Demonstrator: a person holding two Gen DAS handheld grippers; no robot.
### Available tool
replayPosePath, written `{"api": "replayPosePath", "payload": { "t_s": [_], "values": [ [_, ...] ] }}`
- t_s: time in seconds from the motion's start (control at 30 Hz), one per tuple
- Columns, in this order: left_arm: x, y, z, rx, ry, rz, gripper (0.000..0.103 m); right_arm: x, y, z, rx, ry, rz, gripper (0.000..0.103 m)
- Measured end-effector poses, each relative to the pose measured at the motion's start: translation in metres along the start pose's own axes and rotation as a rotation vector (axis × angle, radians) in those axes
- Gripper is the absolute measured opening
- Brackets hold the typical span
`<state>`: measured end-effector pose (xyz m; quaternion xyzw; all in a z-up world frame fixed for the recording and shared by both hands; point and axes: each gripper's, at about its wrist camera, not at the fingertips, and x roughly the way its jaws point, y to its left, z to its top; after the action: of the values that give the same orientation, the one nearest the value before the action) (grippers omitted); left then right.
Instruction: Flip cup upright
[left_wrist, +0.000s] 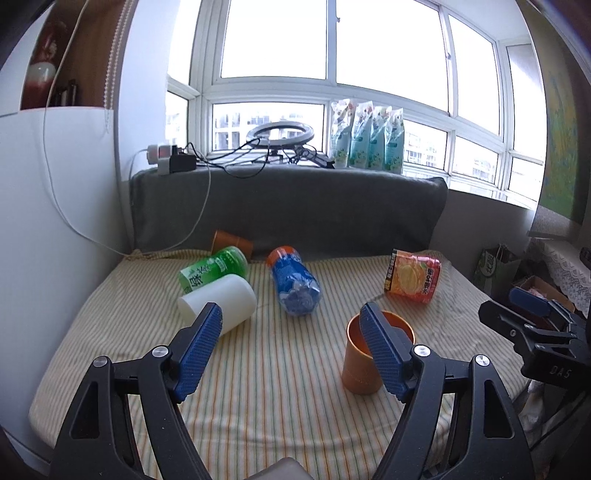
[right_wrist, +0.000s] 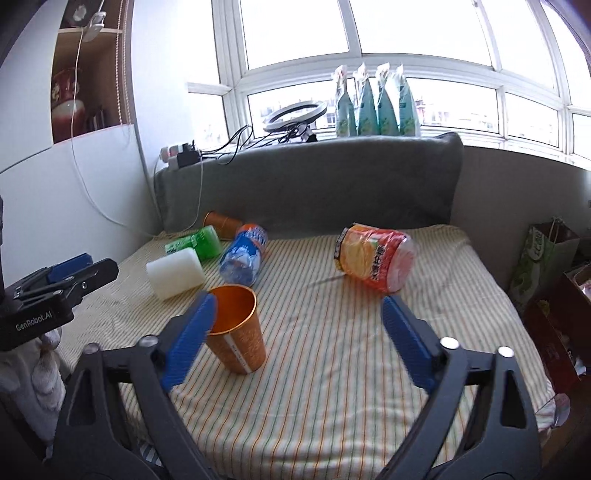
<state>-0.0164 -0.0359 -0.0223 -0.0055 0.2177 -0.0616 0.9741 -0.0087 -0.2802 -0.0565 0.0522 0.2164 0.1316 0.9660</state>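
So the orange cup (right_wrist: 236, 326) is standing mouth-up on the striped bed (right_wrist: 332, 369), lower left of centre in my right wrist view, lower right in the left wrist view. Looks to me like the flip on this one is basically done. Both my tools are spread wide and holding nothing: the left tool (left_wrist: 291, 349) has its right-hand finger (left_wrist: 382, 350) overlapping the cup's rim in the picture, though I can't tell if it actually touches, and the right tool (right_wrist: 299, 339) has the cup just inside its left finger. My guess on handling: thin, light, stiff-walled, probably metal or plastic with a slick finish, so it'd tip easily on this soft bedding — I'd pinch it across the body below the rim, not by the lip. There's a second orange cup (left_wrist: 232, 242) lying on its side at the back by the grey cushion (left_wrist: 295, 206), behind the green bottle (left_wrist: 212, 269), white container (left_wrist: 221, 302) and blue bottle (left_wrist: 295, 284). The right view shows the pale stripe down the near cup's side and the full mouth; the left view hides part of that behind my finger, but shows the white container's rounded end better.
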Motion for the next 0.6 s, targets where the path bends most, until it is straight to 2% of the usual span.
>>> {"api": "replayPosePath", "payload": {
  "t_s": [0.33,0.6],
  "values": [
    [-0.012,0.000,0.006,0.005,-0.101,0.047,0.084,-0.011,0.001,0.011,0.002,-0.109,-0.095,0.103],
    [-0.009,0.003,0.007,-0.003,-0.094,0.041,0.086,-0.007,-0.001,0.009,0.001,-0.108,-0.117,0.103]
  ]
}}
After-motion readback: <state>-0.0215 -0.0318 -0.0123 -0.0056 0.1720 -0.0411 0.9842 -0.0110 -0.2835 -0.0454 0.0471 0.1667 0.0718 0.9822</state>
